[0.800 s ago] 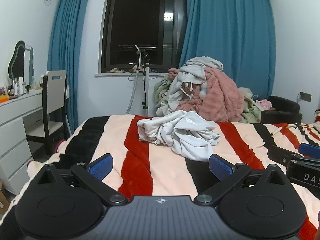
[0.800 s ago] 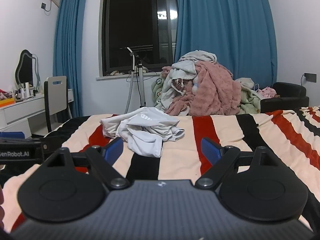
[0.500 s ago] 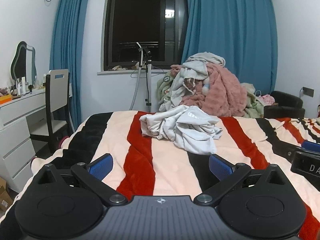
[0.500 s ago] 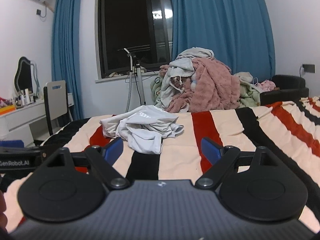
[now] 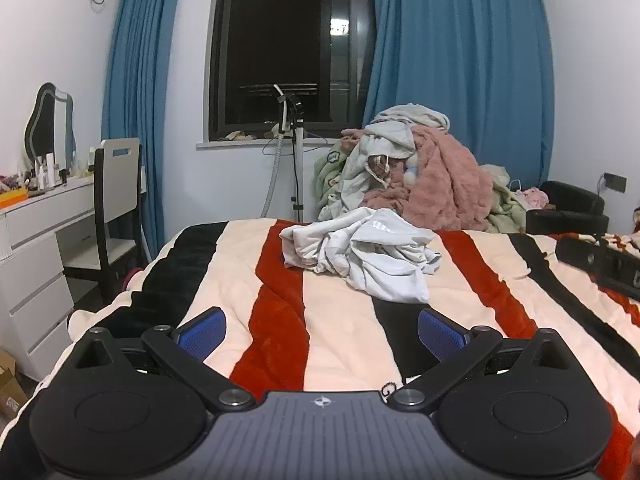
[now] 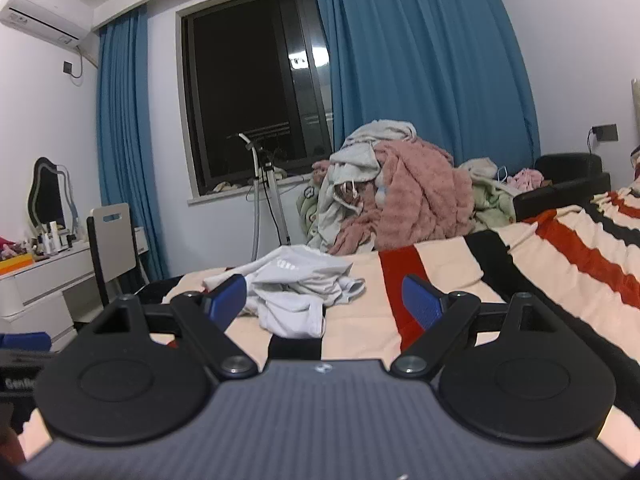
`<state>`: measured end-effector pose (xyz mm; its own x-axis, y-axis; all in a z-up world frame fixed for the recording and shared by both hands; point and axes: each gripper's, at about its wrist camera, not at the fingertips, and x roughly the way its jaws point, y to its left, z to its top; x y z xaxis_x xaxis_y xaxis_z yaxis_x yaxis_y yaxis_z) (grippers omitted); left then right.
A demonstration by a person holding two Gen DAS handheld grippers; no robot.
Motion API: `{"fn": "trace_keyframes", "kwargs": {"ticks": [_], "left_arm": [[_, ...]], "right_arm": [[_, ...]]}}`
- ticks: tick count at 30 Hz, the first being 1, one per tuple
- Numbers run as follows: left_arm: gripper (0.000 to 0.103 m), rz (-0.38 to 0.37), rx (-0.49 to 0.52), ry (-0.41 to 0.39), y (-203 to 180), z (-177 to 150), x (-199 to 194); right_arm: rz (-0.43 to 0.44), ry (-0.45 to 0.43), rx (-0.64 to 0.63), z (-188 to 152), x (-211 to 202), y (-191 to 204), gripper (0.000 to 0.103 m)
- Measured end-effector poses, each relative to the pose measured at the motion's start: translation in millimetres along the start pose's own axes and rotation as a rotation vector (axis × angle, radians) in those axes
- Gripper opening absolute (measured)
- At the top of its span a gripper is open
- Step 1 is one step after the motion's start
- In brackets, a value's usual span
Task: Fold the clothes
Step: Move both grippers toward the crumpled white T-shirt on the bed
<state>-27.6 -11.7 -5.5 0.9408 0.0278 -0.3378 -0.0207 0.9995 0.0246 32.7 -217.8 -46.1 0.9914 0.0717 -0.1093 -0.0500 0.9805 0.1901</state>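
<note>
A crumpled white garment [image 5: 360,256] lies in a heap on the striped bed blanket [image 5: 332,332], towards its far end. My left gripper [image 5: 322,334] hovers open over the near part of the bed, well short of the garment, nothing between its blue pads [image 5: 202,332]. In the right wrist view the same garment [image 6: 298,292] sits just beyond my right gripper [image 6: 324,302], which is open and empty, low over the blanket [image 6: 448,272]. The right gripper's black body shows at the left wrist view's right edge [image 5: 600,264].
A tall pile of pink, grey and green clothes [image 5: 416,176] rises behind the bed's far edge. A white dresser [image 5: 36,248] with a chair [image 5: 116,204] stands left. A stand with a hose [image 5: 294,160] is under the window. A black armchair [image 5: 568,212] sits far right.
Both grippers have tilted upward and the right one has dropped lower and rolled, so the garment sits closer to its fingers. Neither gripper has closed; the garment has not moved.
</note>
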Motion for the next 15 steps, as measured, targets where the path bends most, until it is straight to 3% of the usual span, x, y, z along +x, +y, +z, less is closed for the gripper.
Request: {"fn": "trace_keyframes", "kwargs": {"ticks": [5,9,12,15], "left_arm": [[0.103,-0.040,0.000,0.024,-1.0,-0.5,11.9],[0.103,0.030,0.015,0.026,-2.2,2.7,33.0],[0.103,0.077,0.071,0.016,-7.1,7.5,55.7],[0.103,0.119,0.128,0.009,-12.4,12.3,79.0]], "right_arm": [[-0.021,-0.006,-0.017,6.0,10.1,0.3,0.086],[-0.044,0.068,0.036,17.3,32.9,-15.7,0.086],[0.006,0.090,0.084,31.8,47.5,-30.2,0.086],[0.011,0.092,-0.032,53.5,59.9,-25.0,0.086]]}}
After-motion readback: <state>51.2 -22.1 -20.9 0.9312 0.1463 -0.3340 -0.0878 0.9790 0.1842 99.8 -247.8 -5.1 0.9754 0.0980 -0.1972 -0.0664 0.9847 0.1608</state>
